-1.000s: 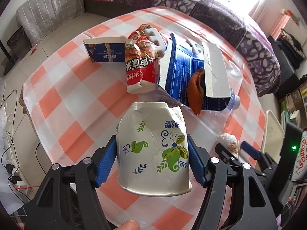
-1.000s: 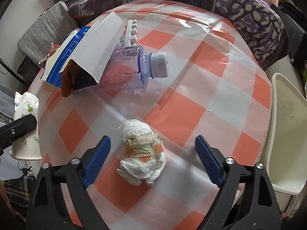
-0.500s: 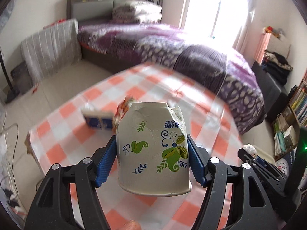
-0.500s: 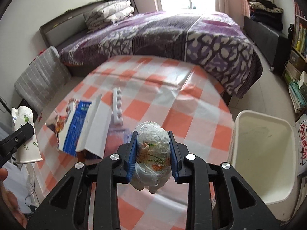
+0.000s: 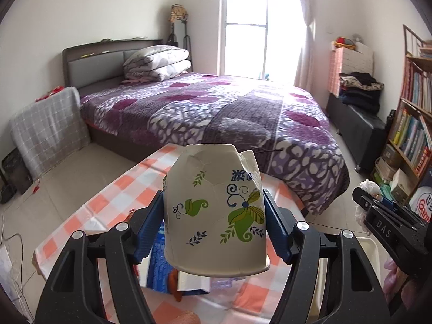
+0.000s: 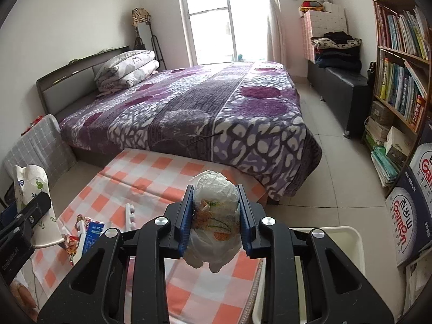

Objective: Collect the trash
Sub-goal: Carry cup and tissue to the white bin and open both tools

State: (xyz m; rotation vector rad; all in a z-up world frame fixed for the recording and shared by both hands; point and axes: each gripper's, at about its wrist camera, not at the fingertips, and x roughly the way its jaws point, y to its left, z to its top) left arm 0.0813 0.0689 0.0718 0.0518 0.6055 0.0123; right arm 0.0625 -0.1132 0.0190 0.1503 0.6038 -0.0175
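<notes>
So both grippers point down over the table [image 6: 151,178]: left gripper [image 5: 214,226] clamps a paper cup [image 5: 213,210], right gripper [image 6: 215,225] pinches a wadded wrapper [image 6: 214,216], white bin [image 6: 343,236] at 4 o'clock.

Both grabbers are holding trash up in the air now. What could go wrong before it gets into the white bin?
1. The crumpled paper cup is already crushed and torn at its rim; the left hand-held gripper could squash it further, or it may slip out.
2. The wadded plastic bag sags below the right hand-held gripper; its loose tail might snag on the white bin rim or slide free short of it.
</notes>
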